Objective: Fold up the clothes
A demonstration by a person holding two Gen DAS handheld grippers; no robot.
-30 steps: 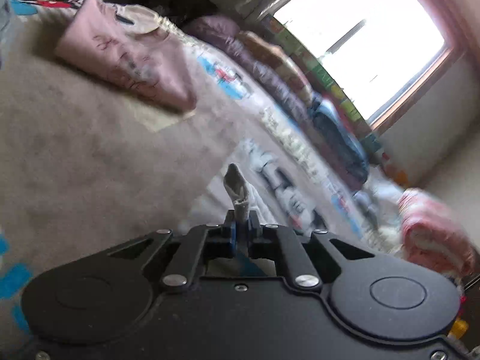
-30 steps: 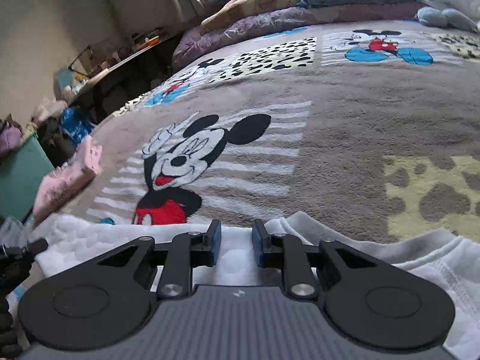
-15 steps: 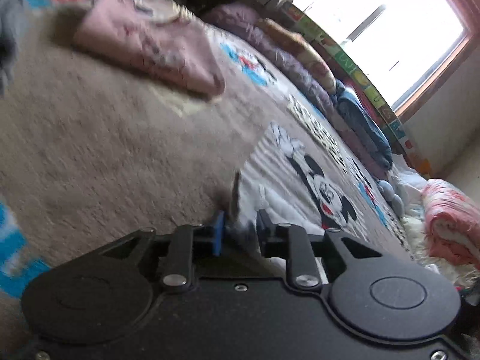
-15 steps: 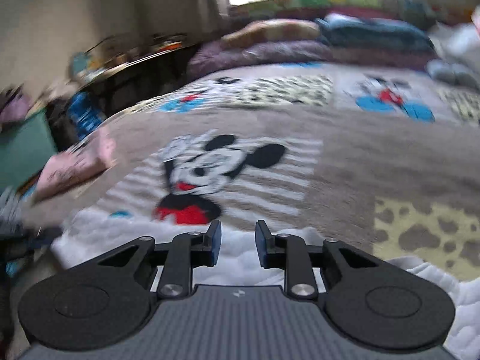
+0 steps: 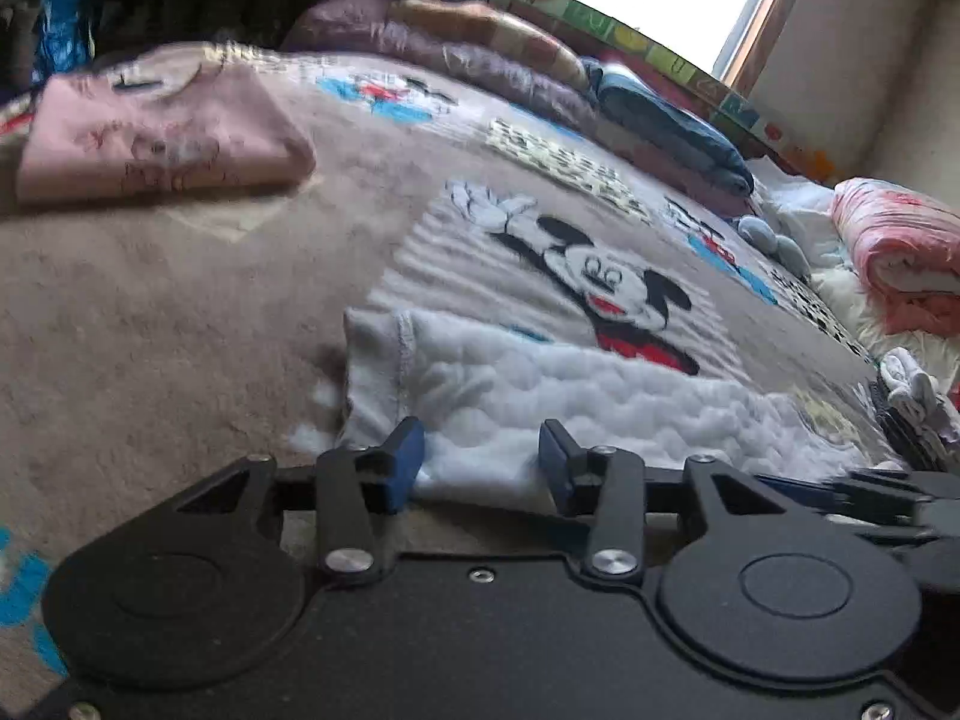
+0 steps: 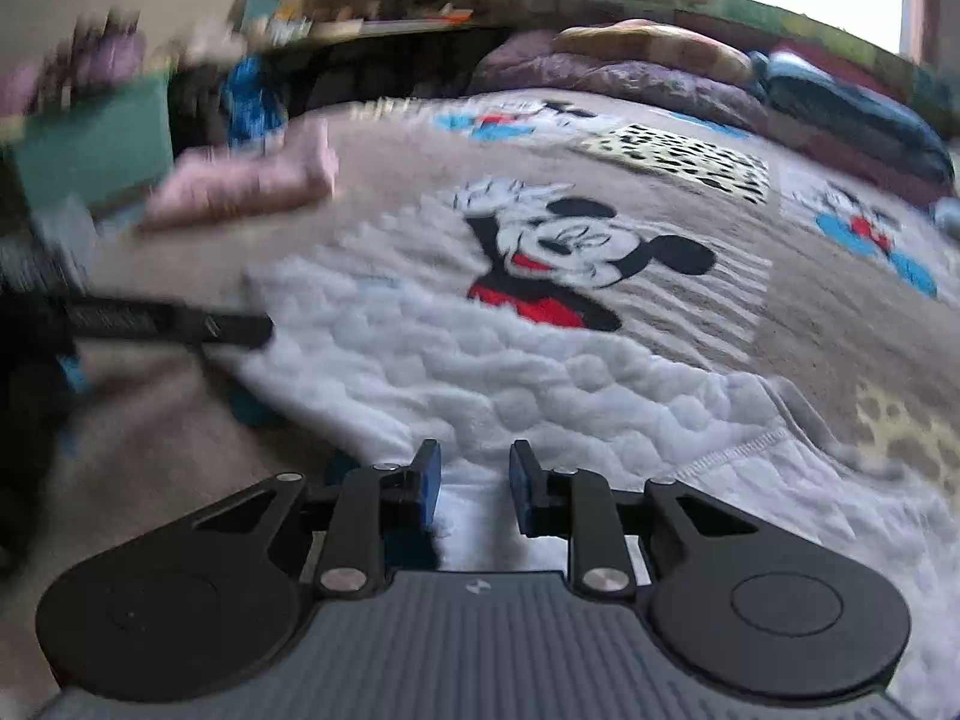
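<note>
A white quilted garment lies flat on the cartoon-mouse bed blanket, its stitched hem at the left end. My left gripper stands open just over the garment's near edge, with nothing between its blue pads. In the right wrist view the same white garment spreads ahead, and my right gripper is open above its near edge. The left gripper's black finger reaches in from the left onto the garment's far corner.
A folded pink garment lies at the back left of the bed. Pillows and rolled bedding line the far side under the window. A pink rolled quilt sits at the right. Dark furniture and a blue bag stand beyond the bed's left edge.
My left gripper held a fold of white cloth a second ago; it has let go and opened, and the garment now lies flat. The right gripper opened a little wider and swung left.
</note>
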